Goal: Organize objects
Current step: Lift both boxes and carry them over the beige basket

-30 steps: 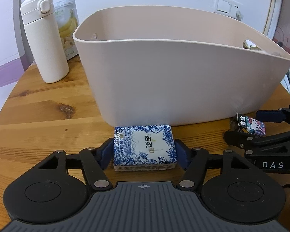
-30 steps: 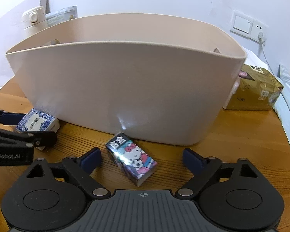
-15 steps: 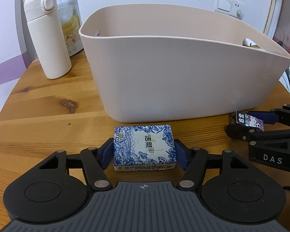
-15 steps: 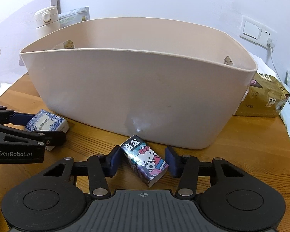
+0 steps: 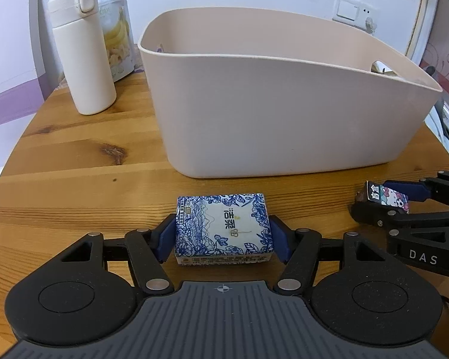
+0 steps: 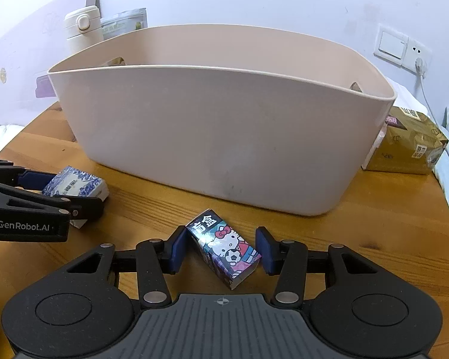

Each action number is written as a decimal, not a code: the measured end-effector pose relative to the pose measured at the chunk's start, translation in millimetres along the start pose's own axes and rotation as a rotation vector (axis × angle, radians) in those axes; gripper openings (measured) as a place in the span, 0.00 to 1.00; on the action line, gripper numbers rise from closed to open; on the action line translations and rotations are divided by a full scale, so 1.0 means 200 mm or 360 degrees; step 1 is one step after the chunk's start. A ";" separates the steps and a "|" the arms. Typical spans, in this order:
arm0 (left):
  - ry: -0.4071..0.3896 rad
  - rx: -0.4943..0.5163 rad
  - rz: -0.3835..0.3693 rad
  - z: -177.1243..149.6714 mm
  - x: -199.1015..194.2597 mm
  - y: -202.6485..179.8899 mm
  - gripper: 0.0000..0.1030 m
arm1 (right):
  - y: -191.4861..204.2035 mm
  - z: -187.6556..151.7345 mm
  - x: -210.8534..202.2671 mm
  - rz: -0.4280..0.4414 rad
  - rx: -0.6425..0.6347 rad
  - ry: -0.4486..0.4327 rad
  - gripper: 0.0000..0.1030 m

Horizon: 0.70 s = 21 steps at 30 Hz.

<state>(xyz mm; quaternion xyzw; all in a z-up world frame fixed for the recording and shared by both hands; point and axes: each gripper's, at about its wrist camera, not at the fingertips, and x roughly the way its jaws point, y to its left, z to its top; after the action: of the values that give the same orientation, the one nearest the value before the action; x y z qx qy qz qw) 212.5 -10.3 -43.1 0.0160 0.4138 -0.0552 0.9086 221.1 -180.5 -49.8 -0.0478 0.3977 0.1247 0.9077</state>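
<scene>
- Left claw: pads clamped on both sides of the tissue pack. Same grip as a second ago, but the view now sits higher and further back from the tub, so the pack looks lifted off the counter.
- Right claw: was wide a second ago, now narrowed around the Hello Kitty box. The box sits skewed between the pads; left pad touching, and a small gap shows at the right pad. Call it holding, marginally.
- Implication: both items grasped in parallel; next step is likely up and over the rim into the tub. Risk: the skewed box may rotate or slip on lift.
- Tub is just beyond both items, its near wall tall, its contents hidden from here.
- Counter: round, knotted wood. A white flask and a banana snack bag stand far left of the tub; a gold pack lies far right, beside it.
- Room: white wall, with a switch and socket at right and a cable plugged in.
</scene>
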 end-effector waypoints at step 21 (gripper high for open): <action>-0.0139 0.0013 -0.0028 -0.02 -0.25 -0.01 0.63 | 0.00 -0.04 -0.29 -0.0049 -0.0007 -0.0132 0.45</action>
<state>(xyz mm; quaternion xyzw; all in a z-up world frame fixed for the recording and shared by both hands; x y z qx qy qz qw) 176.2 -7.1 -7.6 0.0137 0.3736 -0.0656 0.9252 177.9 -192.3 -12.5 -0.0507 0.3586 0.1136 0.9252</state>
